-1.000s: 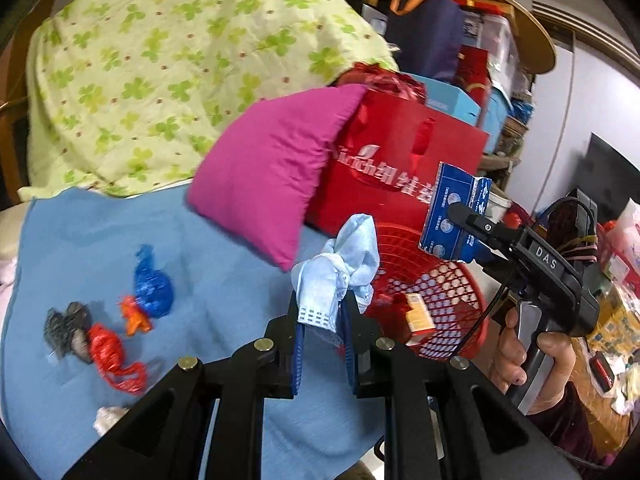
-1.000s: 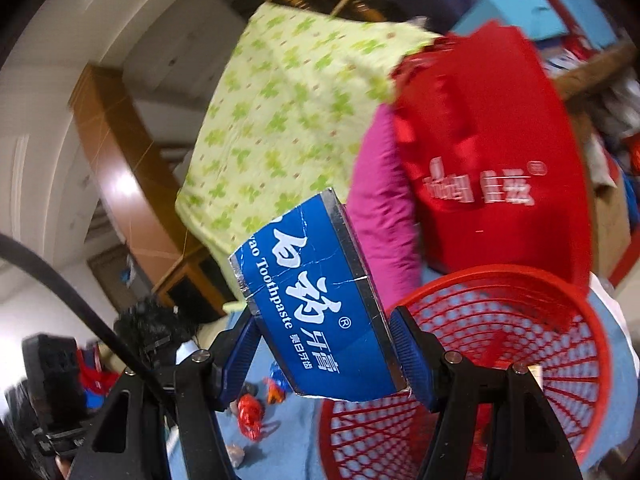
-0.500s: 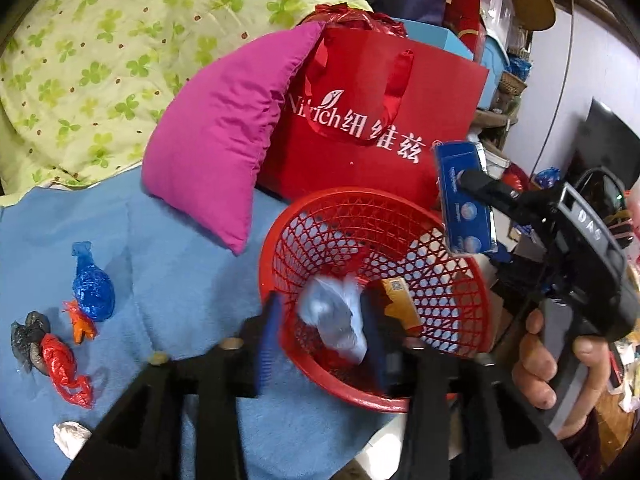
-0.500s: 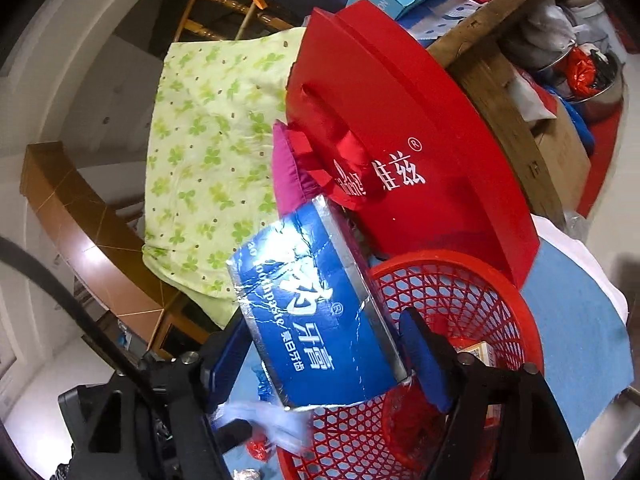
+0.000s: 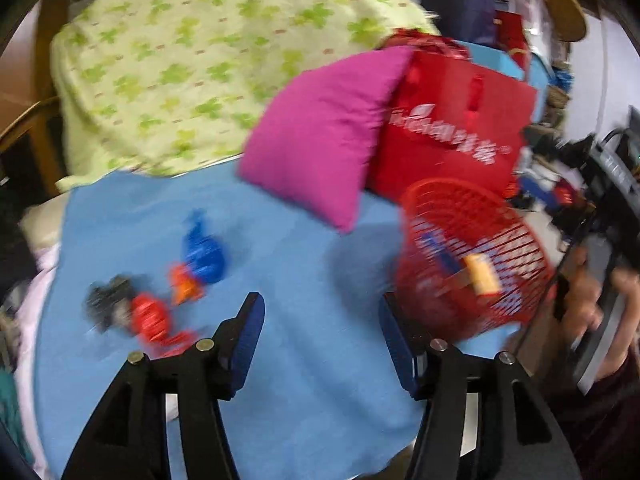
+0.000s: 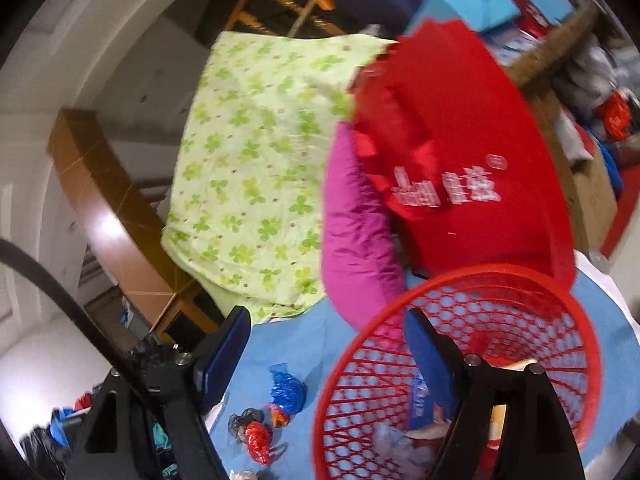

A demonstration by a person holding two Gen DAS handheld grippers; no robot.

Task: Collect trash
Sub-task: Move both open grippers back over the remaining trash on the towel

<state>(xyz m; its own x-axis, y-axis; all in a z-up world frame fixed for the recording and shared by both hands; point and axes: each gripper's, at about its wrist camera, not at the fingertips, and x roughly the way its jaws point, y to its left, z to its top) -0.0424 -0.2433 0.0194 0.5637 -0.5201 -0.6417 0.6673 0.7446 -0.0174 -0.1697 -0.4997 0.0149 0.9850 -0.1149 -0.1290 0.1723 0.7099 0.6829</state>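
Note:
A red mesh basket (image 5: 516, 216) sits on the blue cloth (image 5: 288, 240) at the right; it also shows in the right wrist view (image 6: 584, 320). Inside lie a blue toothpaste box (image 6: 424, 400), a pale crumpled mask (image 6: 396, 446) and a yellow-orange packet (image 5: 482, 278). My left gripper (image 5: 320, 336) is open and empty above the cloth, left of the basket. My right gripper (image 6: 328, 352) is open and empty over the basket's near rim. Loose trash lies on the cloth: a blue wrapper (image 5: 204, 254), an orange scrap (image 5: 184, 286), a red bag (image 5: 154, 320) and a black bag (image 5: 108, 300).
A magenta pillow (image 5: 320, 140) leans on a red gift bag (image 5: 456, 136) behind the basket. A green clover-print quilt (image 5: 192, 64) covers the back. The cloth's edge falls off at the front right. Clutter fills the far right.
My left gripper dropped the mask into the basket and swung back left over the cloth. My right gripper opened and the toothpaste box fell into the basket.

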